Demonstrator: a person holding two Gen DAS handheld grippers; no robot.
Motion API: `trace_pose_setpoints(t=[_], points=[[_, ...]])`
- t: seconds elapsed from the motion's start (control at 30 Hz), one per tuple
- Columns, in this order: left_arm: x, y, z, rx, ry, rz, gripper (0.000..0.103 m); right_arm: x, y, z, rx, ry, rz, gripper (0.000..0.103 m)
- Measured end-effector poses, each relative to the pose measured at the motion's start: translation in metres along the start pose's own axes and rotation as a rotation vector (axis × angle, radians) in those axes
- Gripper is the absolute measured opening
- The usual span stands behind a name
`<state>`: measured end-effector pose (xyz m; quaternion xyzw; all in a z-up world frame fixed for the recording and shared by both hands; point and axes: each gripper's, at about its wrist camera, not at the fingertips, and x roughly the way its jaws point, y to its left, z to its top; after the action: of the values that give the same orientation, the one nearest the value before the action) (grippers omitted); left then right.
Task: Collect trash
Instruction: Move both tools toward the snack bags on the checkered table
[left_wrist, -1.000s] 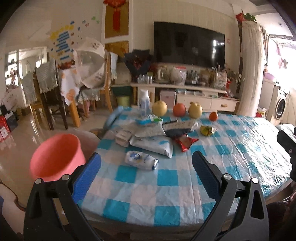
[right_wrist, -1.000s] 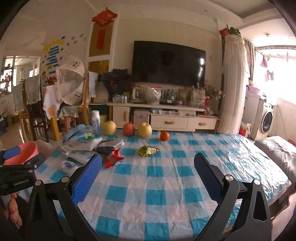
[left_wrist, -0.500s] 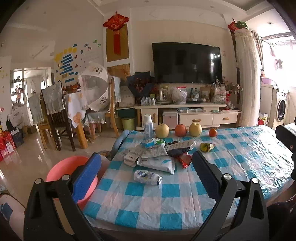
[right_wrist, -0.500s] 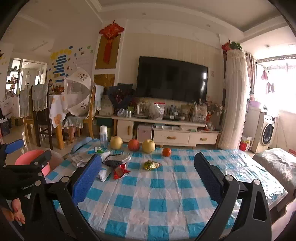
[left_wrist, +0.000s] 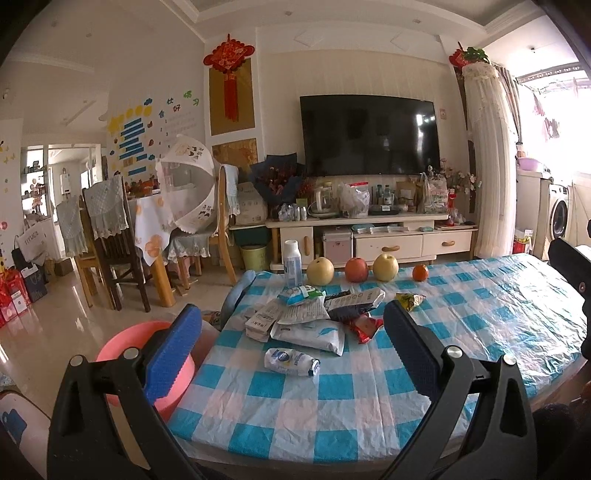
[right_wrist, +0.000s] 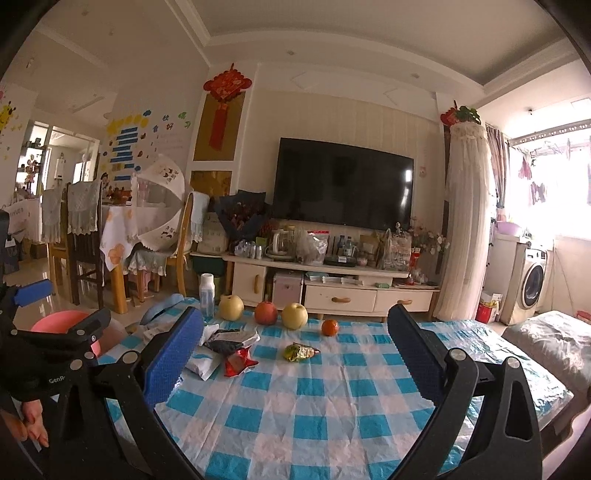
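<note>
Nearest, left gripper (left_wrist: 291, 354) and right gripper (right_wrist: 295, 354), both spread wide, holding nothing, over checkered tablecloth (left_wrist: 369, 398). Then crumpled white wrapper (left_wrist: 291, 362), pile of wrappers (left_wrist: 306, 325), red wrapper (right_wrist: 240, 363), yellow-green wrapper (right_wrist: 299, 352). Left of table, pink basin (left_wrist: 122, 347).

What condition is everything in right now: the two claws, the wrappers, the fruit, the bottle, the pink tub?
Left claw: open, empty.
Right claw: open, empty.
Wrappers: heaped on the table, not yet collected.
Small crumpled packet: lying apart, nearest the left claw.
Fruit: whole, in a row.
Bottle: upright, capped.
Pink tub: beside the table, upright.
TV: off.
</note>
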<state>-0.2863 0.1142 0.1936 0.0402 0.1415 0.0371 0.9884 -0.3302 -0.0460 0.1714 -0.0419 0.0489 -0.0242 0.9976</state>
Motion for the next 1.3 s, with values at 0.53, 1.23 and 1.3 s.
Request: trace_pose_setpoints(t=[0.53,1.23,1.3], points=[[0.021,-0.005,-0.018,0.026,0.059,0.016,0.099,0.04,0.006,-0.039,0.016,0.126,0.049,0.099],[0.109,-0.001,-0.078,0.004,0.202,-0.044,0.099,0.131,0.0,-0.103,0.029,0.332,0.038,0.099],[0.118,-0.002,-0.078,0.013,0.215,-0.066,0.099,0.14,-0.007,-0.105,0.048,0.339,0.048,0.099]])
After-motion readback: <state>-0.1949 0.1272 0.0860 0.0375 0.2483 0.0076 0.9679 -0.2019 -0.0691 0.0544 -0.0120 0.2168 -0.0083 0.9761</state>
